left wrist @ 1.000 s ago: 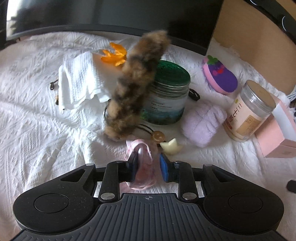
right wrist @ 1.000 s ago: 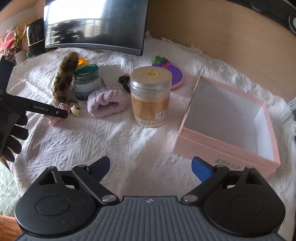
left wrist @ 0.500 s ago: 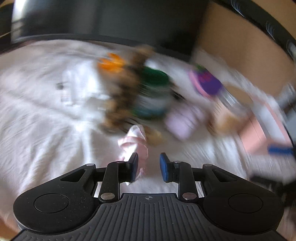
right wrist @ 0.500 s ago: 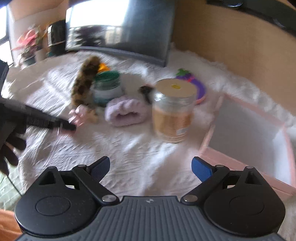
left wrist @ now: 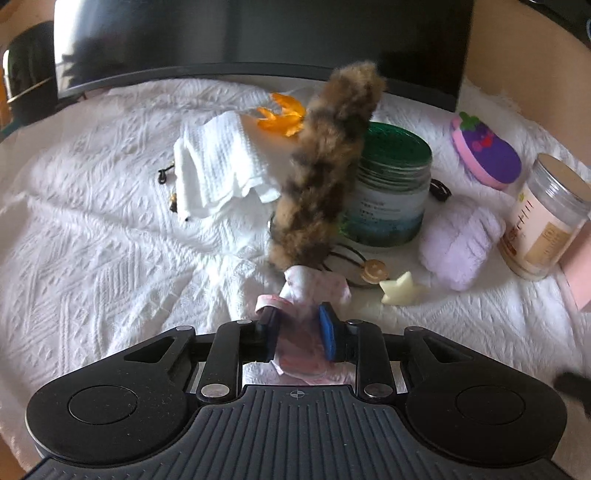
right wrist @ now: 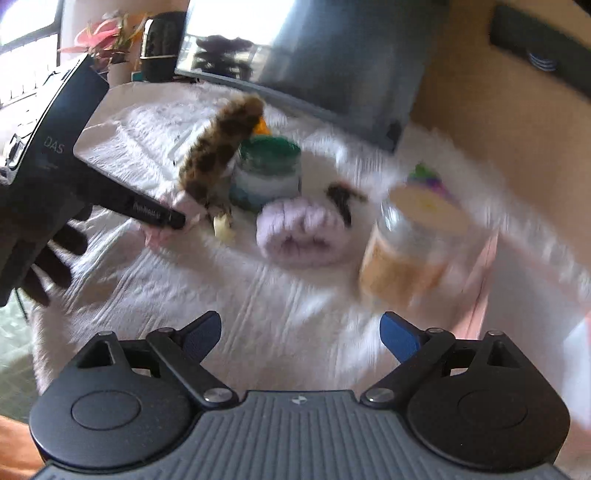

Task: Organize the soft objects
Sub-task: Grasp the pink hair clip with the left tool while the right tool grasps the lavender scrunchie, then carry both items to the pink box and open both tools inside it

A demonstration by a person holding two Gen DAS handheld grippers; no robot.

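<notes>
My left gripper [left wrist: 300, 328] is shut on a small pink cloth [left wrist: 314, 291], held just above the white bedspread [left wrist: 92, 240]. A brown furry tail [left wrist: 325, 166] leans on a green-lidded jar [left wrist: 388, 192] right behind it. A lilac fluffy roll [left wrist: 458, 243] lies to the right. My right gripper [right wrist: 300, 332] is open and empty above the spread, in front of the lilac roll [right wrist: 303, 236]. The left gripper [right wrist: 162, 218] shows in the right wrist view with the pink cloth [right wrist: 184, 206] by the tail [right wrist: 218, 151].
A folded white towel [left wrist: 218, 173], an orange clip [left wrist: 280, 114], a purple eggplant sponge [left wrist: 487, 155], a tan-labelled clear jar [left wrist: 543, 221], a cream star [left wrist: 399, 290] and a hair tie with a wooden bead [left wrist: 373, 271] lie around. A pink box edge [left wrist: 580, 273] is at the right. A dark monitor [left wrist: 258, 33] stands behind.
My left gripper swung away and back, and now again holds the pink cloth by the tail. My right gripper moved forward and left, toward the lilac roll, still open.
</notes>
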